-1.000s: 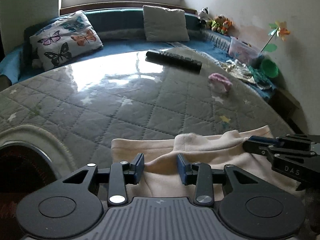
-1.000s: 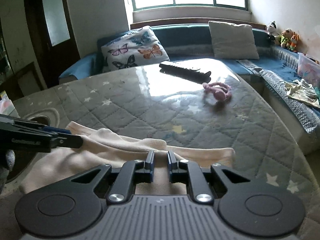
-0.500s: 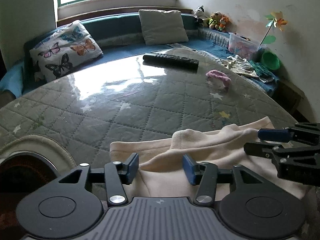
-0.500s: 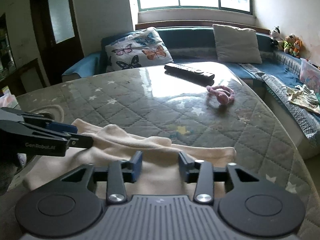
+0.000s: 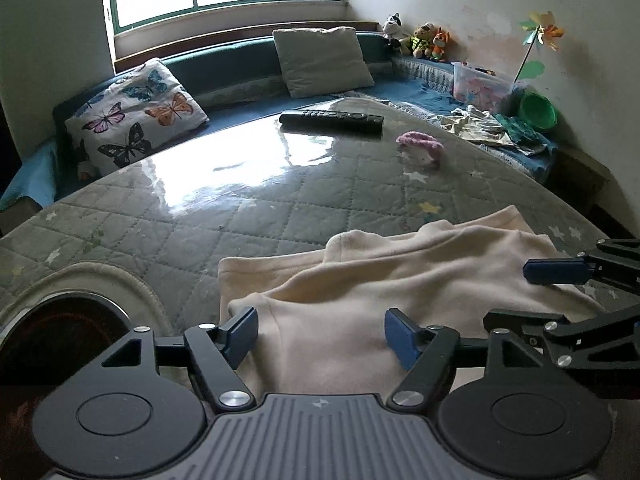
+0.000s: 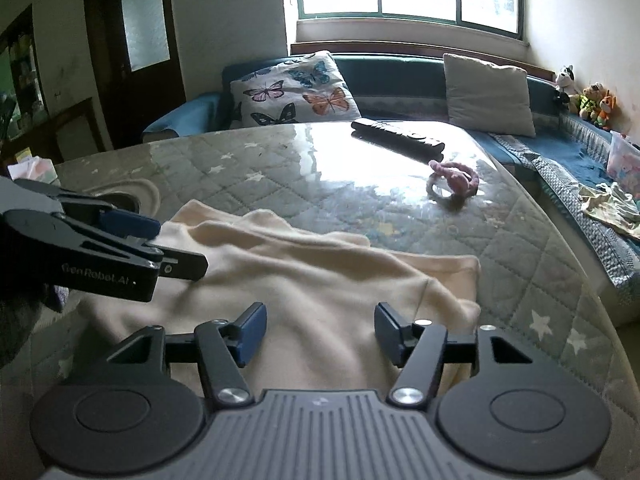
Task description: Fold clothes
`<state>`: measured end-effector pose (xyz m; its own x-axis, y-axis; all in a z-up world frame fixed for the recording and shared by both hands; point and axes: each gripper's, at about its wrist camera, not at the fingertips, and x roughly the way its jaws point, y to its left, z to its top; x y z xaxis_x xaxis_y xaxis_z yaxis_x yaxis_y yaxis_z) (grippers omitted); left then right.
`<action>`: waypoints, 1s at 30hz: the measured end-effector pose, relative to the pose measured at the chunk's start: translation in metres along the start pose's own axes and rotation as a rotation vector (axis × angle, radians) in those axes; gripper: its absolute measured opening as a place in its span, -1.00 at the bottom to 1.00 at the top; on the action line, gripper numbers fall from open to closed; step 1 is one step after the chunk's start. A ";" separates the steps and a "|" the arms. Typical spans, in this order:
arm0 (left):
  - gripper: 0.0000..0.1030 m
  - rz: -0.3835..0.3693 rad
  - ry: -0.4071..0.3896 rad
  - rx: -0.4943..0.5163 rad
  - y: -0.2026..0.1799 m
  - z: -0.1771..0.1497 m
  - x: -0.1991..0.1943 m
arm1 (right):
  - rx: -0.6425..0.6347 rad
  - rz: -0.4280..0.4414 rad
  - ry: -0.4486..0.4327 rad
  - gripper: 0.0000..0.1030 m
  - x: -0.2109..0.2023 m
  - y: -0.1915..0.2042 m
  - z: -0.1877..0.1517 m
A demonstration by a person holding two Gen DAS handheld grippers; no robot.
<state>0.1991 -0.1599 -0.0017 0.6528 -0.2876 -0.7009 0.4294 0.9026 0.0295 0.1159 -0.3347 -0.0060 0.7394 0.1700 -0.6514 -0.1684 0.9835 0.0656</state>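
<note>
Right tongs point(image 6: 318, 330) opening over the cream garment point(image 6: 320, 280).

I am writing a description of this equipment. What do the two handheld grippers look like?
Both are matte black. The left gripper and right gripper each have two angular linkage arms with silver rivets, blue fingertip pads, a ribbed grey plate and two round black discs. White lettering marks the left gripper's side. No cables show.

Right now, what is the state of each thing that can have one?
Left gripper: jaws opening, nothing pinched.
Right gripper: jaws opening, nothing pinched.
Garment: lying on the table, partly folded, rumpled.
Remote: lying flat on the table.
Door: closed, as far as shown.
</note>
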 end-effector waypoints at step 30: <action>0.89 0.019 0.021 -0.047 0.010 -0.033 -0.006 | -0.036 0.025 -0.027 0.82 -0.031 0.009 -0.035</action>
<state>0.1789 -0.1382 -0.0207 0.6472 -0.2639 -0.7152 0.3866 0.9222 0.0096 0.0682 -0.3337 -0.0116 0.7519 0.1964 -0.6293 -0.2099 0.9762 0.0539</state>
